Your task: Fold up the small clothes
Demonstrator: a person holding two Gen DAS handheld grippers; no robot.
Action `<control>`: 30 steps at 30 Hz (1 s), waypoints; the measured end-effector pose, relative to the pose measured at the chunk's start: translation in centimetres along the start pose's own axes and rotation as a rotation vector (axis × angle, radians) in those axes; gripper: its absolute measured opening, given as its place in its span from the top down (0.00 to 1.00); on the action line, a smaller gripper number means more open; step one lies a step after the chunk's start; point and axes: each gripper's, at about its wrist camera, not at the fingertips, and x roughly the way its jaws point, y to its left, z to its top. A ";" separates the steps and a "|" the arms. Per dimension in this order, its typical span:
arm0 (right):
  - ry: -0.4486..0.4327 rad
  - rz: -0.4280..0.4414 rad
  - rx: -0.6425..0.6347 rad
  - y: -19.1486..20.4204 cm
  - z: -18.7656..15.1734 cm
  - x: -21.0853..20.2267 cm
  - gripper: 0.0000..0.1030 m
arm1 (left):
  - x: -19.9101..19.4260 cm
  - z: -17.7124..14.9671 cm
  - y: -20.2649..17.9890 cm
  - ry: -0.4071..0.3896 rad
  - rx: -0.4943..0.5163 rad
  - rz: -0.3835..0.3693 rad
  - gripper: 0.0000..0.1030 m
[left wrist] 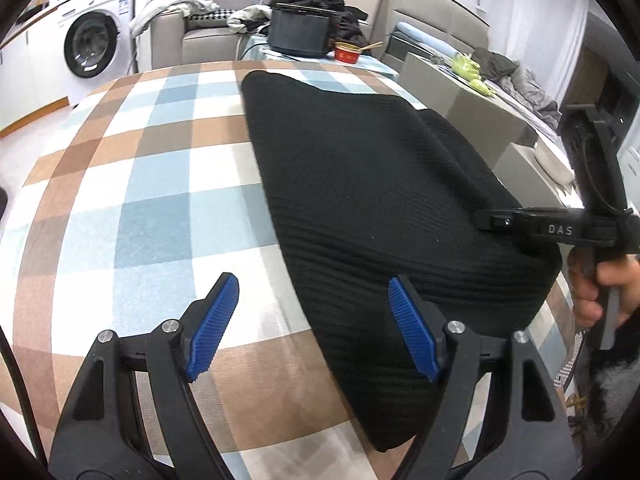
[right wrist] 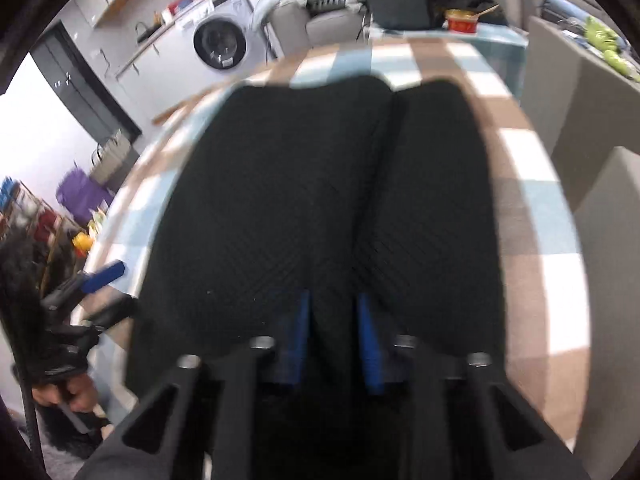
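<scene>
On a table covered by a checked cloth (left wrist: 152, 184) of blue, brown and white squares lies the task's thing: a black ribbed knit garment (left wrist: 360, 200), spread flat and running away from the viewer toward the far edge. It looks already part folded — in the right wrist view a long seam-like line runs down its middle, where one panel seems laid beside or over another, and the outline is a tidy long rectangle with rounded corners. My judgement is that the lengthwise folds are done and at least one crosswise fold is left, though which kind of garment it is cannot be told. The right gripper (right wrist: 334, 344) sits at the near end of the cloth, its blue pads drawn close with black fabric between them, so it appears clamped on the near edge; that view is blurred, so the grip is probable rather than certain. The left gripper (left wrist: 314, 326) hovers above the near left side of the garment, blue pads spread well apart and holding nothing — one over the tablecloth, one over the knit. Beyond the table stand a dark pot (left wrist: 300, 34), a red bowl (left wrist: 348, 52), a grey sofa (left wrist: 200, 36) with heaped clothes, and a white washing machine (left wrist: 96, 40).
</scene>
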 end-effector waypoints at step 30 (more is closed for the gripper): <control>-0.044 -0.006 0.030 -3.6 -2.3 -5.3 0.51 | 2.0 0.2 -1.3 0.061 0.014 -0.037 0.26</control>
